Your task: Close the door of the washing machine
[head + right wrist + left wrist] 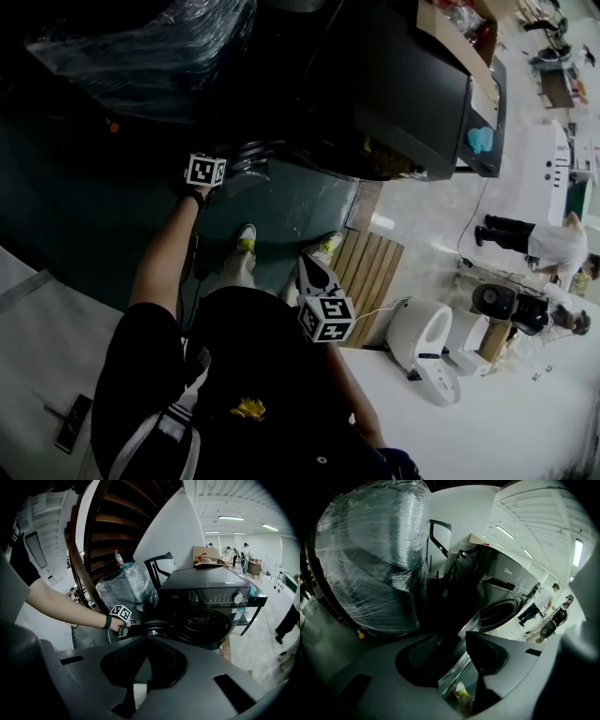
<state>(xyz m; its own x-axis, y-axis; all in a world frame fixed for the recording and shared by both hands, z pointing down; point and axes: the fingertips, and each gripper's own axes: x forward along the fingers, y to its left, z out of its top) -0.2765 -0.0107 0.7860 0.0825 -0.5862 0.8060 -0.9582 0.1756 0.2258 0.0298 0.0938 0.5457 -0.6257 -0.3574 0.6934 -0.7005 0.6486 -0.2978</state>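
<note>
**Dim workshop, washer door hanging open**

Dark green floor (300, 211) is running under a wooden stair (112, 522). We are looking at one washer (211, 595), a black front-loader sitting just beside a slatted pallet (370, 272). Its single round door (154, 626) is hanging wide open, swung out on the side of the plastic-wrapped bundle (126, 590). That is leaving the drum mouth (205, 620) and its perforated wall showing. One knob (238, 597) is gleaming at the right end of the control panel. A pale brand word is sitting on the front panel, too faint to read. One blue-and-white sticker (240, 615) is showing below the knob, its print too small to make out. One cardboard box (206, 555) is resting on the lid.

Two grippers are in play. The left gripper (452, 639) is reaching out at arm's length to the door. Its jaws are standing apart with the door's shiny rim running between them, and I cannot tell whether the pads are touching it. The right gripper (147, 638) is hanging back close to the person's body, jaws together at the tips and gripping nothing.

One person in white (548, 242) is standing well off on the pale floor.
</note>
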